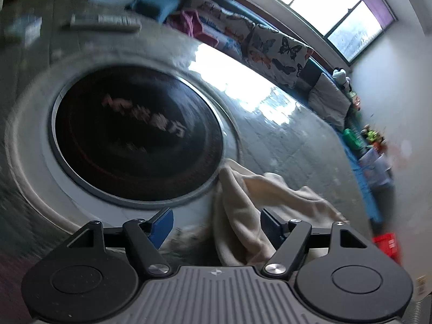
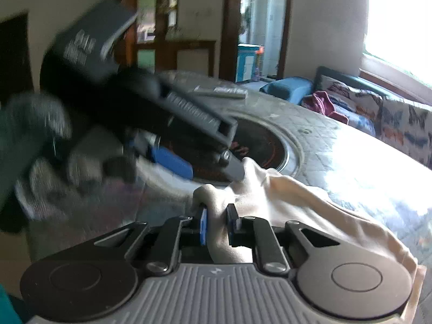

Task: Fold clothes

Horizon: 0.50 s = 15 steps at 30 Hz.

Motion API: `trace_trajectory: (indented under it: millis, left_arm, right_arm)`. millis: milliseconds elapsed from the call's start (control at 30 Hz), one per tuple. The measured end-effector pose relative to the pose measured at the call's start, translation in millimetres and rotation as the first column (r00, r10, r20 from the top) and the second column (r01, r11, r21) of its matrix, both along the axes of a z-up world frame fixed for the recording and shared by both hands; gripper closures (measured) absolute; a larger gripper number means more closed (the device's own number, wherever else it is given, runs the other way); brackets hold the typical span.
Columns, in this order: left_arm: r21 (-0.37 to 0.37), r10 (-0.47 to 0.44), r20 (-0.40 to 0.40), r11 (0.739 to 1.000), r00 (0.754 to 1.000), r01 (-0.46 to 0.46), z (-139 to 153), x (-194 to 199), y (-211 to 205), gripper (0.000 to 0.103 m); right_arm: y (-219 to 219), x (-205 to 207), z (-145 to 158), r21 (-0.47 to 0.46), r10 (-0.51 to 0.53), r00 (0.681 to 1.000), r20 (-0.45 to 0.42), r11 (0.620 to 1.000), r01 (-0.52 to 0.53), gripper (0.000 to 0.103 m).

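A cream cloth garment (image 1: 243,210) lies crumpled on the round grey table (image 1: 283,140). My left gripper (image 1: 217,225) is open, its blue pads wide apart, with the cloth lying between them near the right finger. In the right wrist view my right gripper (image 2: 217,222) is shut on a bunched fold of the same cream garment (image 2: 297,197), which drapes off to the right. The left gripper (image 2: 205,167) shows there too, blurred, held by a gloved hand (image 2: 48,162), with one fingertip touching the cloth.
A black round hotplate (image 1: 137,135) is set in the table's middle. A remote control (image 1: 105,23) lies at the table's far side. A sofa with butterfly cushions (image 1: 272,46) and a pink garment (image 1: 189,24) runs along the wall under the window.
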State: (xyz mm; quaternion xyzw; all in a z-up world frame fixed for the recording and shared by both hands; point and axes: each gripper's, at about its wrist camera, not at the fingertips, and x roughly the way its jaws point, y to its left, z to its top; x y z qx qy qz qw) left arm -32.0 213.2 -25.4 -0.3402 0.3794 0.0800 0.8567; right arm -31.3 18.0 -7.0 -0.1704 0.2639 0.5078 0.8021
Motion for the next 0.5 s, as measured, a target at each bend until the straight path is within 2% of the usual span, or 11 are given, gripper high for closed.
trace_trajectory:
  millis: [167,367,500]
  left_arm:
    - [-0.109,-0.008,0.007,0.994,1.000,0.009,-4.5,10.6,-6.9,0.029]
    - [-0.249,0.004,-0.002,0.968,1.000,-0.004,-19.9,15.2,-4.6,0.030]
    - [-0.257,0.006,-0.001,0.966,1.000,-0.006,-23.0,15.0,-2.3,0.031]
  right_arm:
    - [-20.3,7.6,15.4,0.072,-0.025,0.998,-0.051,0.997,0.028,0.091]
    - [-26.9,2.1,11.1,0.070,-0.006,0.999,-0.044,0.998,0.010,0.091]
    - [-26.9,-2.4,6.2,0.074,0.012,0.999,-0.050,0.997,-0.008,0.091]
